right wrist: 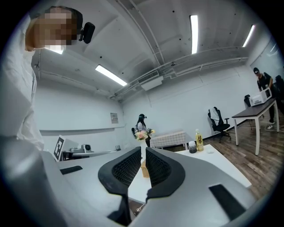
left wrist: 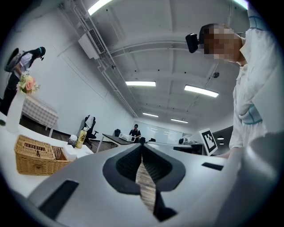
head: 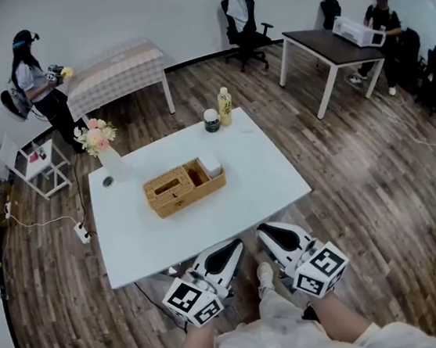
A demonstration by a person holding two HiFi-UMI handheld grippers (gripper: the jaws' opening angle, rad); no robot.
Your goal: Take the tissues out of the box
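Left gripper (head: 232, 248): at the white table's (head: 274, 182) near edge, jaws clenched together, nothing between them.
Right gripper (head: 266, 233): just beside it, jaws a narrow slit apart, empty.
Wicker box (head: 179, 190): mid-table, well apart from both grippers.
Tissues (head: 210, 165): white, at the box's right end.

- A white desk (head: 250, 181).
- A wicker tissue box (head: 180, 188) lies at its middle.
- A flower vase (head: 111, 165) stands near the left edge.
- A yellow bottle (head: 225, 106) and a dark jar (head: 211, 120) stand at the far edge.
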